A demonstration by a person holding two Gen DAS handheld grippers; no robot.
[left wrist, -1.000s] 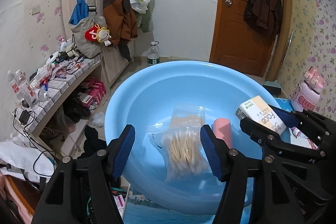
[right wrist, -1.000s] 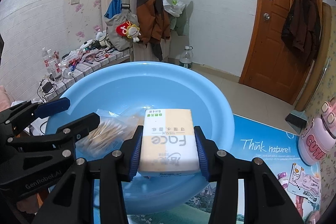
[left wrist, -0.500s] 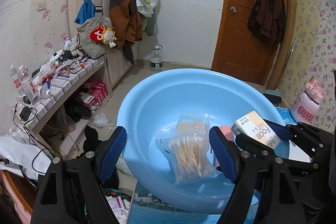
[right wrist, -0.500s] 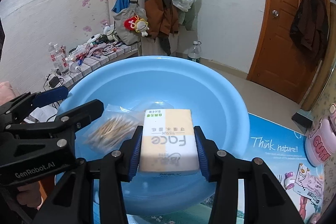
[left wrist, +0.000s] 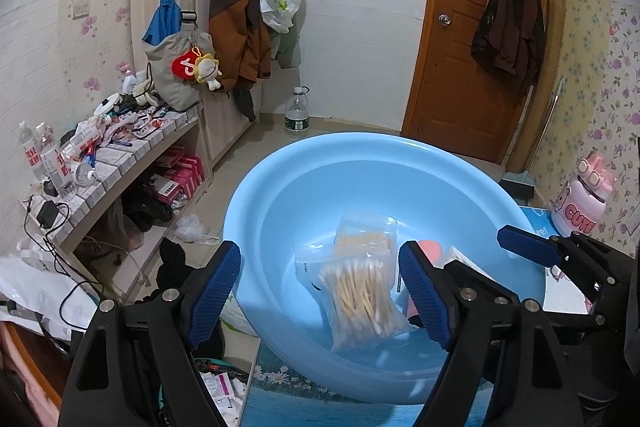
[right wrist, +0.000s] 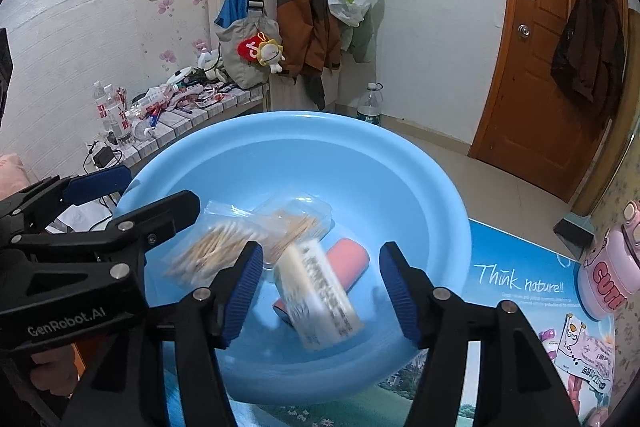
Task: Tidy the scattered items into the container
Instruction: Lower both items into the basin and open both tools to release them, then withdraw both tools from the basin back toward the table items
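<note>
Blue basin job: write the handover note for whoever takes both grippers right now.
Left gripper: open, empty, above the bag of cotton swabs lying in the blue basin.
Right gripper: jaws have just been opening; the tissue pack is free of the pads, blurred, dropping into the basin.
Also in the basin: a pink tube and a second clear bag of sticks.
Left: check the poster-covered table for remaining strays; none are clearly visible.

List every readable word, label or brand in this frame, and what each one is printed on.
"GenRobot.AI": left gripper body.
"Think nature!!": blue poster under the basin.
"CUTE": pink bottle.
Tissue pack: print blurred, unreadable.
Shelf bottles: red characters, too small to read.
</note>
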